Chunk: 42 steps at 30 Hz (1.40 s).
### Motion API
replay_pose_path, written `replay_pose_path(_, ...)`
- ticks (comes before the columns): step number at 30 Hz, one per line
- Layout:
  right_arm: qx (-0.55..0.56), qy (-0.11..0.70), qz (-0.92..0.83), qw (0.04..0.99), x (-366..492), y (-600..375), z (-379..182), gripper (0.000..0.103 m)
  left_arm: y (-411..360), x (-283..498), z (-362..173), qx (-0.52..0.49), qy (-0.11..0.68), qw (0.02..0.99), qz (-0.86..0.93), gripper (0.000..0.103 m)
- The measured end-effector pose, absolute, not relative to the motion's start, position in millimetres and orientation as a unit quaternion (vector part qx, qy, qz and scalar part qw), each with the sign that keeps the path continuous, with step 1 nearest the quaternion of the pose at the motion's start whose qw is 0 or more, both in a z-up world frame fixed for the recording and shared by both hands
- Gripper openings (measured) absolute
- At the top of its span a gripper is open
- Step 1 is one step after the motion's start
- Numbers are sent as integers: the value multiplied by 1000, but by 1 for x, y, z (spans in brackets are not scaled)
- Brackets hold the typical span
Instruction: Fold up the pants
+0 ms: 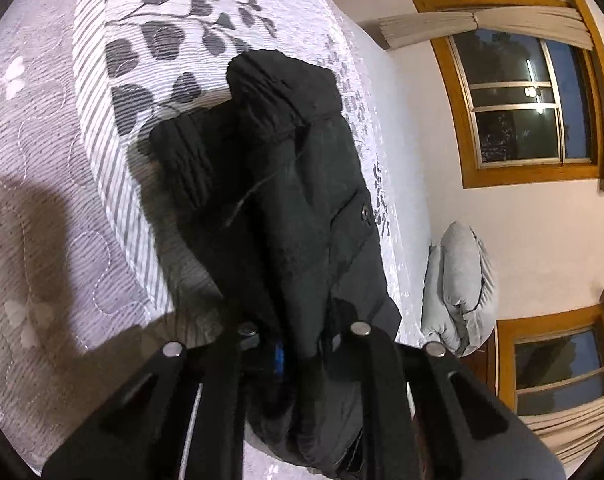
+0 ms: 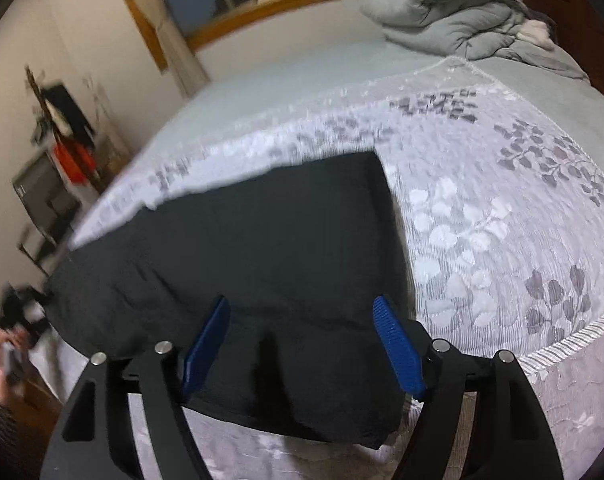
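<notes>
Black pants (image 1: 286, 208) lie on a white bedspread with grey leaf print (image 1: 174, 40). In the left wrist view my left gripper (image 1: 298, 356) is shut on a bunched end of the pants and lifts it off the bed; the far end shows a ribbed waistband and a buttoned pocket. In the right wrist view the pants (image 2: 262, 248) lie flat and spread wide. My right gripper (image 2: 302, 344) is open just above their near part, its blue pads (image 2: 397, 348) apart, holding nothing.
A rumpled grey duvet (image 2: 453, 12) is piled at the far end of the bed; it also shows in the left wrist view (image 1: 461, 292). Wood-framed windows (image 1: 525, 96) and a wall are beyond. Furniture with clothes (image 2: 62, 152) stands past the bed's left edge.
</notes>
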State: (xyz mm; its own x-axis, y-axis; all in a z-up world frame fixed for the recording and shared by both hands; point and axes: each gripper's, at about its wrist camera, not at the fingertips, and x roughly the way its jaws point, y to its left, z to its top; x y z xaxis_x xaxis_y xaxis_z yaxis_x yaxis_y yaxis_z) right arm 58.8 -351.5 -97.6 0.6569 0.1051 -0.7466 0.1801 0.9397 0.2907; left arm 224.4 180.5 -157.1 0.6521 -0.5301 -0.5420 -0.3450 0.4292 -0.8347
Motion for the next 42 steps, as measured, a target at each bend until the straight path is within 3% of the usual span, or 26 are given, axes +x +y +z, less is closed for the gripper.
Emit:
replay_pose_path(11, 149, 435, -37, 887, 62, -349, -122, 76, 133, 229, -90, -447, 371, 799, -157, 12)
replay_pose_path(22, 183, 422, -24, 888, 58, -359, -119, 75, 18, 213, -13, -257, 358, 857, -267, 17)
replay_pose_path(31, 196, 416, -16, 888, 54, -364, -117, 75, -74, 197, -27, -140, 408, 846, -313, 18)
replay_pose_path(42, 227, 398, -9, 889, 49, -373, -105, 75, -126, 189, -68, -44, 486, 800, -350, 46)
